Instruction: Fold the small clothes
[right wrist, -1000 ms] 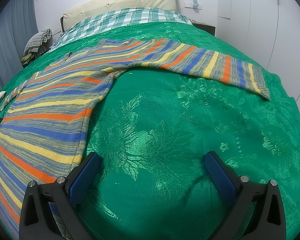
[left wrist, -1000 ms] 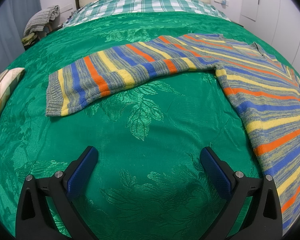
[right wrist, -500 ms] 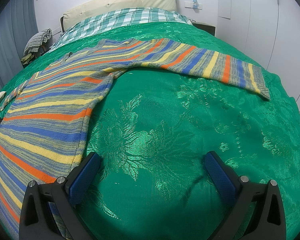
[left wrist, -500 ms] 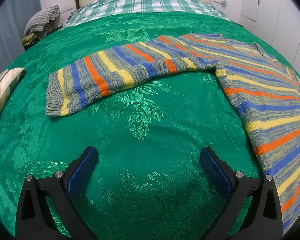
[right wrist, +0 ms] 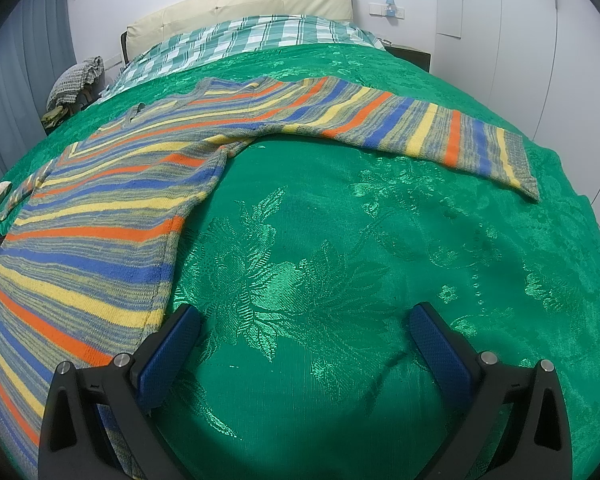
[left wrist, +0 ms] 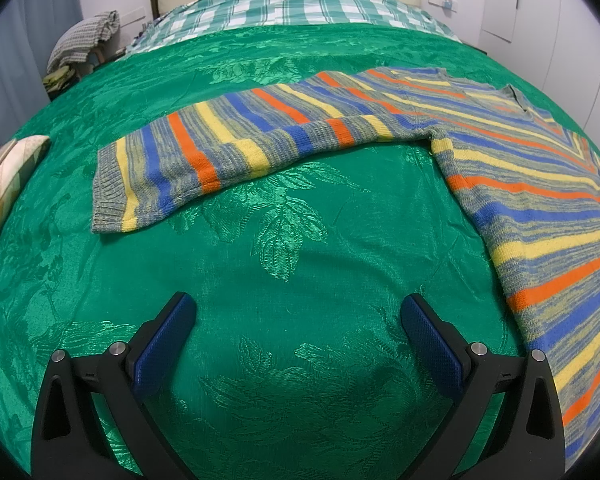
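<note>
Left gripper (left wrist: 299,308) and right gripper (right wrist: 305,320) both spread wide, empty; striped sweater (right wrist: 112,208) flat ahead, between them; risks pinching green bedspread (right wrist: 340,264) along with knit.

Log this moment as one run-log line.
stage: pre-grasp | striped sweater: flat, unfolded, sleeves spread on green bedspread | left tool: open, empty | right tool: open, empty, beside sweater hem

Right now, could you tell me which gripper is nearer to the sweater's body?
Right. The right gripper has one finger by the striped sweater body's edge; the left gripper hangs over bare green bedspread, the body off to its right.
</note>
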`<state>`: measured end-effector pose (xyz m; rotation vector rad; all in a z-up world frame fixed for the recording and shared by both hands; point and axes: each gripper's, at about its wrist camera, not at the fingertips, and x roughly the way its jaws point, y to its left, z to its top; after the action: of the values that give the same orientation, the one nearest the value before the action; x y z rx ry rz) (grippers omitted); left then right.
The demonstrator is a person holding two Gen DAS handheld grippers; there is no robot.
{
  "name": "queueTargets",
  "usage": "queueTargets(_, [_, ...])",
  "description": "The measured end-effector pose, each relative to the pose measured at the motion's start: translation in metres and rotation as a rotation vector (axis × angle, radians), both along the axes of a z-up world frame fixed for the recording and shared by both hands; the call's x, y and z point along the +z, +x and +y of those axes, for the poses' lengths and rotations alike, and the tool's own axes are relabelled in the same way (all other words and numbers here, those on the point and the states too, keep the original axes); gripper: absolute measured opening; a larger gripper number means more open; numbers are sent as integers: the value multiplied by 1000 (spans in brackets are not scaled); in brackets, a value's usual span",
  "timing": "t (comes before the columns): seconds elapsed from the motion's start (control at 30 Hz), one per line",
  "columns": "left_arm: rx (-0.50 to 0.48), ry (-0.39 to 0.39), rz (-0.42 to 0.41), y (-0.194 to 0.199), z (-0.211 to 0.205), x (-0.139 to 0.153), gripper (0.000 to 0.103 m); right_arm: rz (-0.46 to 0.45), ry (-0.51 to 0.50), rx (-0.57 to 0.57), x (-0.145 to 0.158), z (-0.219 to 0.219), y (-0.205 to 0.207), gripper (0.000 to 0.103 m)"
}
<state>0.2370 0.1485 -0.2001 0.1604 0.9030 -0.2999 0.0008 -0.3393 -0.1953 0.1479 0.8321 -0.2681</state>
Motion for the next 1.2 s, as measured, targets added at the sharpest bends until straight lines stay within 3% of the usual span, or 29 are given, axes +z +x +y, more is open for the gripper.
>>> queueTargets(0.13, [0,0,0,0,0,0,103,39,24,15,7,-3,3,103])
queueTargets(0.23, [0,0,0,0,0,0,103,-11,173,14,32,-34,-2,102])
queueTargets(0.33, [0,4,-2,4,-2,-2,103,-104,268,-93,60,-95,-10,102])
queueTargets(0.43, [1,1,-3,6,-1,-1,103,-160,364,-277,71,-166,-16,101])
queueTargets(0.5, [1,1,-2,6,-1,-1,103,-184,512,-410,64,-220,-21,94])
queueTargets(0.57, [0,3,-4,6,-1,-2,103,-170,664,-451,49,-254,-16,84])
queueTargets(0.63, [1,5,-3,5,-2,-1,103,-150,711,-453,40,-266,-9,79])
queueTargets(0.73, [6,-6,4,4,-2,-1,103,-113,736,-422,28,-270,10,75])
queueTargets(0.83, [43,-4,63,10,-5,2,103,-110,754,-420,17,-269,23,73])
queueTargets(0.9, [71,17,94,7,-8,7,102,-102,759,-447,11,-268,29,53])
queueTargets(0.93, [97,31,109,2,-10,12,101,-86,762,-448,7,-268,33,19])
queueTargets(0.97, [115,33,106,-7,-11,18,101,-38,770,-440,2,-267,38,6])
queueTargets(1.07, [106,-11,27,-40,-11,34,102,-27,629,-425,28,-256,42,6])
queueTargets(1.2, [99,-8,-73,-68,-7,25,102,-94,421,-309,108,-219,63,6])
